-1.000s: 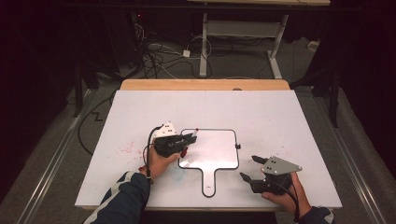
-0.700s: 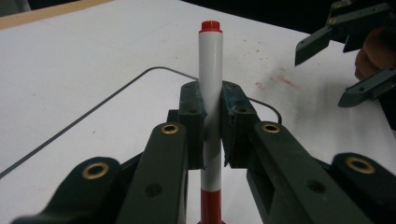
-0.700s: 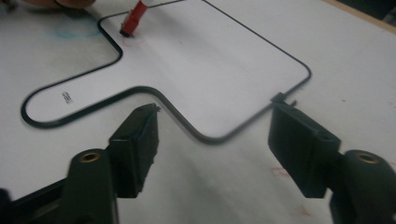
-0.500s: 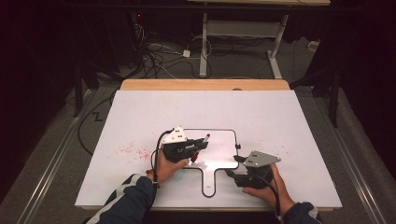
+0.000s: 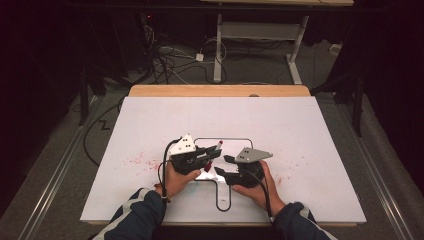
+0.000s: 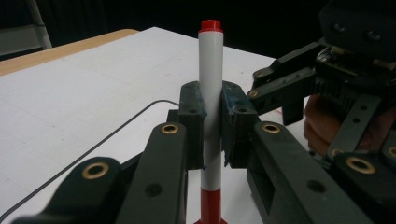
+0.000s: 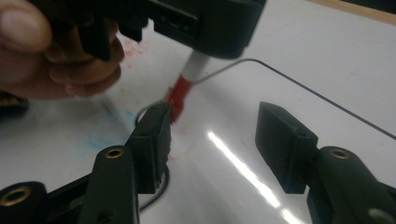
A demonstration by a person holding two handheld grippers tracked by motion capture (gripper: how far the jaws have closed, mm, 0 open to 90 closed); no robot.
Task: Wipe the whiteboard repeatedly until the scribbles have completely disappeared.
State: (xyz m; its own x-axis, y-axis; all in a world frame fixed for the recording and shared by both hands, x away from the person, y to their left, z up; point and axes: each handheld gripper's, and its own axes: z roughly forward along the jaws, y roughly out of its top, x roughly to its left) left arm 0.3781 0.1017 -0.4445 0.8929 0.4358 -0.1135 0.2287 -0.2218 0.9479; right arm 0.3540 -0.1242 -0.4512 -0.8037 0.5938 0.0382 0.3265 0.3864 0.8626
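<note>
- Up top in the high view: two grippers, one marker point(image 5: 212, 152), one small whiteboard point(image 5: 235, 145) with a handle, all on the white table point(image 5: 300, 130). The left gripper point(image 5: 207, 152) has the marker clamped, lying nearly level over the whiteboard. The right gripper point(image 5: 220, 166) sits just beside it, jaws toward the marker.
- Left gripper view: one white marker point(image 6: 210, 93) with red cap, pinched tight mid-barrel between both pads point(image 6: 236, 121). You also get the right gripper point(image 6: 289, 88) close by.
- Right gripper view: the right gripper point(image 7: 212, 133) has been closing, jaws still apart. The marker's red end point(image 7: 177, 95) is just by one pad, not gripped. Red and blue smudges show up here.
</note>
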